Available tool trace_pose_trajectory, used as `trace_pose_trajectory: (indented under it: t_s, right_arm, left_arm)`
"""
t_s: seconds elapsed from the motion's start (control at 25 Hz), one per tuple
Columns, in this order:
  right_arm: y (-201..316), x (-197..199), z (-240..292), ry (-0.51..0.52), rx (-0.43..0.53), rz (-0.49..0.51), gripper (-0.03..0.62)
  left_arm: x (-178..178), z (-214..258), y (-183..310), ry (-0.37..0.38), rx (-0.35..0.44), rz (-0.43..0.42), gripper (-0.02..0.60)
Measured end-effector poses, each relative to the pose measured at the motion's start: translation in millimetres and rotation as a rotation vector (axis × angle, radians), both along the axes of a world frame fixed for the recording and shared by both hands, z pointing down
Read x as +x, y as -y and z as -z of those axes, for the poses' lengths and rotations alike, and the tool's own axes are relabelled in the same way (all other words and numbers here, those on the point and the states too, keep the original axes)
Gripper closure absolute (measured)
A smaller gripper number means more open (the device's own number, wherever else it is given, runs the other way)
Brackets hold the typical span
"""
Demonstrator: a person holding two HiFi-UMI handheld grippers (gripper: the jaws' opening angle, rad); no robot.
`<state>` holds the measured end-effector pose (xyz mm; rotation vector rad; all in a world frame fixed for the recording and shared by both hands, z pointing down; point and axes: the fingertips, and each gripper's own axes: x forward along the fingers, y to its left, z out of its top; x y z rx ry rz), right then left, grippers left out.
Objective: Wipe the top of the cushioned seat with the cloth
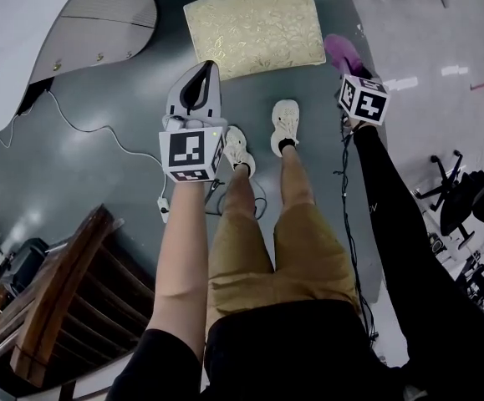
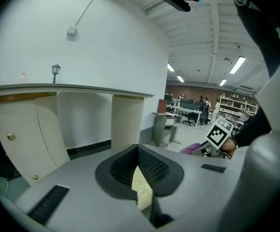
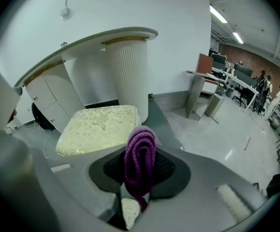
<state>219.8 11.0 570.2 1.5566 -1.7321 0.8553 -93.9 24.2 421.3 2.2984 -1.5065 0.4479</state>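
the cushioned seat (image 1: 254,27), pale yellow with a gold pattern, stands on the grey floor (image 1: 99,174) in front of the person's feet. the right hand-held gripper (image 3: 139,170) holds a purple knitted cloth (image 3: 140,151) between its jaws, in the air near the right corner of the seat and not touching it. the left hand-held gripper (image 1: 208,68) is empty, its jaws closed at the tips, and it hangs just before the near edge of the seat. a wooden chair (image 1: 58,299) is at the person's left.
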Motion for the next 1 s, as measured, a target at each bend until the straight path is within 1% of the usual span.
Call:
trace_pose_trajectory:
  t_s: [0.16, 0.28, 0.4, 0.52, 0.6, 0.68, 0.8, 0.88, 1.0]
  right_arm:
    - [-15.1, -78.3, 14.1, 0.119, 0.044, 0.044, 0.511]
    - [-29.6, -153.0, 16.0, 0.204, 0.047, 0.133, 0.511]
    - [-46.3, -228.1, 13.0, 0.283, 0.017, 0.229, 0.511]
    - [-67.4, -298.9, 6.7, 0.366, -0.039, 0.306, 0.511]
    - [-77.6, -336.1, -1.4, 0.376, -0.056, 0.362, 0.511]
    - [-80.5, -359.6, -16.5, 0.361, -0.067, 0.392, 0.511]
    - [-81.3, -372.9, -43.1, 0.309, -0.111, 0.407, 0.511]
    - [-79.3, -370.8, -53.3, 0.276, -0.131, 0.416, 0.511]
    - [-72.2, -355.3, -61.1, 0.234, -0.144, 0.42, 0.511]
  left_arm:
    - [-29.0, 4.2, -13.7, 0.01, 0.003, 0.006, 0.575]
    - [-52.1, 7.6, -22.2, 0.019, 0.004, 0.017, 0.575]
    - [-73.3, 9.3, -30.3, 0.025, 0.007, 0.032, 0.575]
    - [-92.3, 10.7, -38.7, 0.023, 0.011, 0.056, 0.575]
    - [-103.0, 10.6, -44.4, 0.019, 0.012, 0.076, 0.575]
    - [-112.0, 8.5, -48.5, 0.014, 0.009, 0.094, 0.575]
    - [-123.5, 3.3, -54.5, 0.013, -0.002, 0.123, 0.575]
    - [-126.8, 0.7, -56.9, 0.012, -0.007, 0.136, 0.575]
    - [-126.7, -2.9, -56.7, 0.012, -0.013, 0.142, 0.575]
